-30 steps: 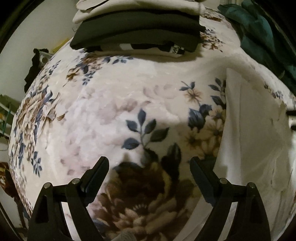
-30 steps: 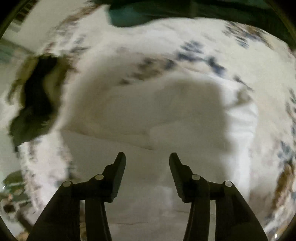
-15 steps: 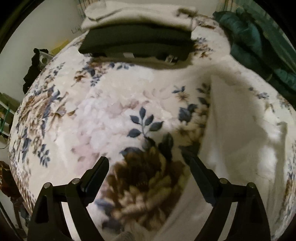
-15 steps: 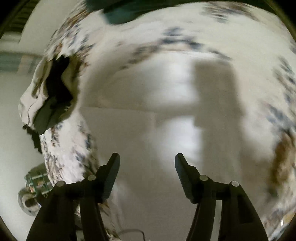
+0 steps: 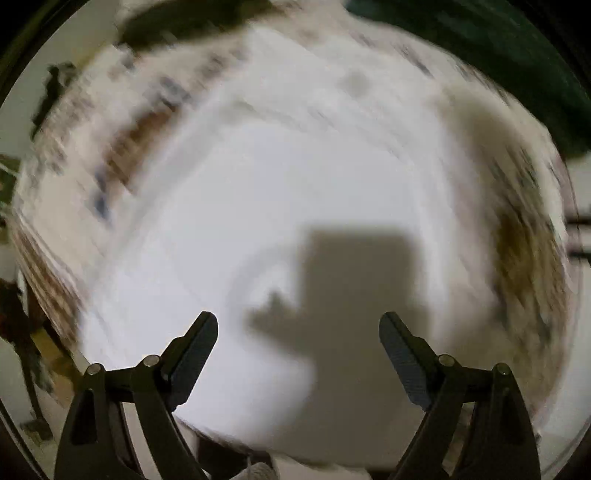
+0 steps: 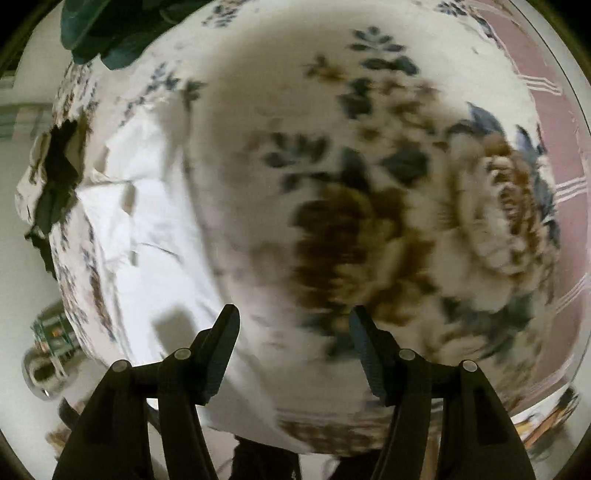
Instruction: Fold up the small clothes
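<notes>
A white garment (image 5: pixel 258 206) lies spread on the floral blanket (image 5: pixel 528 258). In the blurred left wrist view it fills the middle, and my left gripper (image 5: pixel 298 332) hangs open and empty over it, casting a shadow on the cloth. In the right wrist view the white garment (image 6: pixel 147 236) lies at the left, with creases. My right gripper (image 6: pixel 294 325) is open and empty above the blanket (image 6: pixel 369 206), just right of the garment's edge.
A stack of folded clothes (image 5: pixel 177 22), dark and blurred, sits at the far end of the bed. Dark green cloth (image 5: pixel 498 55) lies at the back right and shows in the right wrist view (image 6: pixel 110 29). The bed's near edge runs below both grippers.
My left gripper has swung right, from over the floral blanket to over the white garment. My right gripper has swung right, off the garment and over the blanket's flowers. Both stay open.
</notes>
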The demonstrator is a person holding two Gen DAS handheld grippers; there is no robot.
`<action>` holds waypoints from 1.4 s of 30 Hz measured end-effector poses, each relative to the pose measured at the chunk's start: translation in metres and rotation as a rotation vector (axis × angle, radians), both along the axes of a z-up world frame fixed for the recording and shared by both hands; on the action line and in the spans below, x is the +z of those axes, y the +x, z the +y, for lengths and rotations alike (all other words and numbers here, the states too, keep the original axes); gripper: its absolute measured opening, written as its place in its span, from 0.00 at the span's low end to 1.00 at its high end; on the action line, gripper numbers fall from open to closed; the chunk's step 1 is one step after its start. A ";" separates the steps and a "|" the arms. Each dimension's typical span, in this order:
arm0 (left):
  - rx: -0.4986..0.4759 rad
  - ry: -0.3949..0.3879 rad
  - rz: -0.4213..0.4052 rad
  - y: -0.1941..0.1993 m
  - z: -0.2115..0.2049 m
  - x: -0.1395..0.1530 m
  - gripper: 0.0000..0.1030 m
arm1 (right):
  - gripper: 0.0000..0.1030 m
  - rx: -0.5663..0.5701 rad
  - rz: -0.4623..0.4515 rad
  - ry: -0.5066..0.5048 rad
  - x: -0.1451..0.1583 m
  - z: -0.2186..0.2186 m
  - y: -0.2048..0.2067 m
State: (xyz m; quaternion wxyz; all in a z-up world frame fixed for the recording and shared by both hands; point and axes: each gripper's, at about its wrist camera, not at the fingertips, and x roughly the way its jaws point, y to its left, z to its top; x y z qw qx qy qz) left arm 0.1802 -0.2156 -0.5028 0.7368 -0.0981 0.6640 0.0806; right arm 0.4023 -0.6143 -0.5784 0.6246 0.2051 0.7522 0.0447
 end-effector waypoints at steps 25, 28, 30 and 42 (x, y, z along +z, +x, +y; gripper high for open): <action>0.252 0.208 0.155 -0.099 -0.014 -0.031 0.87 | 0.62 0.199 0.014 0.143 -0.056 0.023 0.046; 0.120 0.176 0.102 -0.077 -0.070 -0.041 0.87 | 0.62 0.200 -0.031 0.206 -0.056 0.042 0.076; 0.065 0.144 0.083 -0.067 -0.093 -0.056 0.86 | 0.62 0.197 -0.062 0.245 -0.060 0.054 0.099; 0.020 0.120 -0.014 -0.059 -0.098 -0.089 0.01 | 0.59 0.114 -0.041 0.412 -0.123 0.128 0.225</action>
